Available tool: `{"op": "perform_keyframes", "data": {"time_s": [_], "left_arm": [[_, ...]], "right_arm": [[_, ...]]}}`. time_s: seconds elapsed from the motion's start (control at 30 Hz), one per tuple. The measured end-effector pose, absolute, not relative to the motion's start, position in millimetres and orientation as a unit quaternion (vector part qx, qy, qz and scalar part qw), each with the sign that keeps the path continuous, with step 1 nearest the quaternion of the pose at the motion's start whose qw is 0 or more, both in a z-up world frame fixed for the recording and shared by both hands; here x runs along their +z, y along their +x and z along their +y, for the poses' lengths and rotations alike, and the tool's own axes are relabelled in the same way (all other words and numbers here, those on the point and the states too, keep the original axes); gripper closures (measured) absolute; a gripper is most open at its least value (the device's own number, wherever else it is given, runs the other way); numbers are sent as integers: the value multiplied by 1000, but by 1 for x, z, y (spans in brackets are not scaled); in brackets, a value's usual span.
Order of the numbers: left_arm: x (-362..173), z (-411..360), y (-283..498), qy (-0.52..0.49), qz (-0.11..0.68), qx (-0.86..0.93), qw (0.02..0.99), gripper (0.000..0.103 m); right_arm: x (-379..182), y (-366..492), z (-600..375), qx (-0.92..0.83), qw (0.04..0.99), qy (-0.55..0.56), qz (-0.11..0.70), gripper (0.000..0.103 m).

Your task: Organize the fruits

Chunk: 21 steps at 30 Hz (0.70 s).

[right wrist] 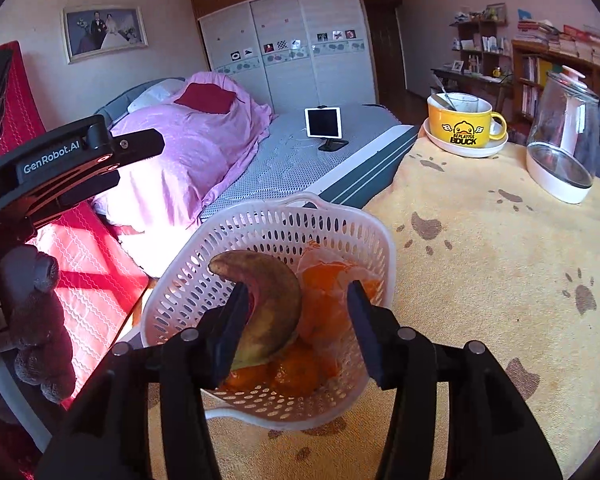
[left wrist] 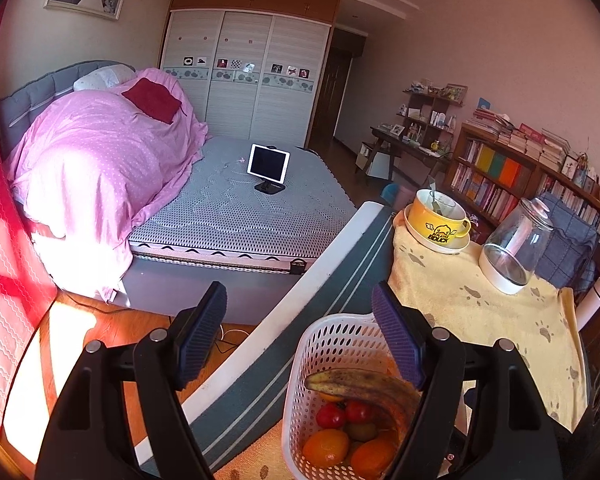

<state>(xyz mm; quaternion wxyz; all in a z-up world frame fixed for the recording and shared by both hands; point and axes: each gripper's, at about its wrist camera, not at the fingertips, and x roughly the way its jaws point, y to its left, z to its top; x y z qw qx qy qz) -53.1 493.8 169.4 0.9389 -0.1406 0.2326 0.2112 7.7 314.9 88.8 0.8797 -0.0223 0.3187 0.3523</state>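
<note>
Banana (right wrist: 266, 300) lies in basket (right wrist: 260, 224) between right gripper (right wrist: 298, 320) fingers.

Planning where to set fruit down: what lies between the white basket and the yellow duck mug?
Only bare paw-print cloth between basket and mug, seen in the right wrist view.

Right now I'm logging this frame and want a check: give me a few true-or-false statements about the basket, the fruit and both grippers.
1. The banana lies in the white basket. True.
2. The right gripper is shut on the banana. False: its jaws are apart.
3. The left gripper holds an orange. False: it is open and holds nothing.
4. The yellow mug stands on a saucer. True.
</note>
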Motion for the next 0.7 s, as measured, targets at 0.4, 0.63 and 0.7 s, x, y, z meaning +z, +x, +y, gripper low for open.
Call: {"op": "perform_keyframes", "data": {"time_s": [0.4, 0.63, 0.7], "left_arm": [[175, 466, -59, -101, 222, 195, 950, 11], [175, 452, -74, -52, 220, 198, 954, 9], [175, 448, -81, -39, 219, 200, 954, 9]], "right_arm": [[91, -12, 270, 313, 899, 17, 307, 24], [97, -19, 249, 297, 907, 42, 297, 16], [97, -22, 245, 293, 908, 47, 295, 15]]}}
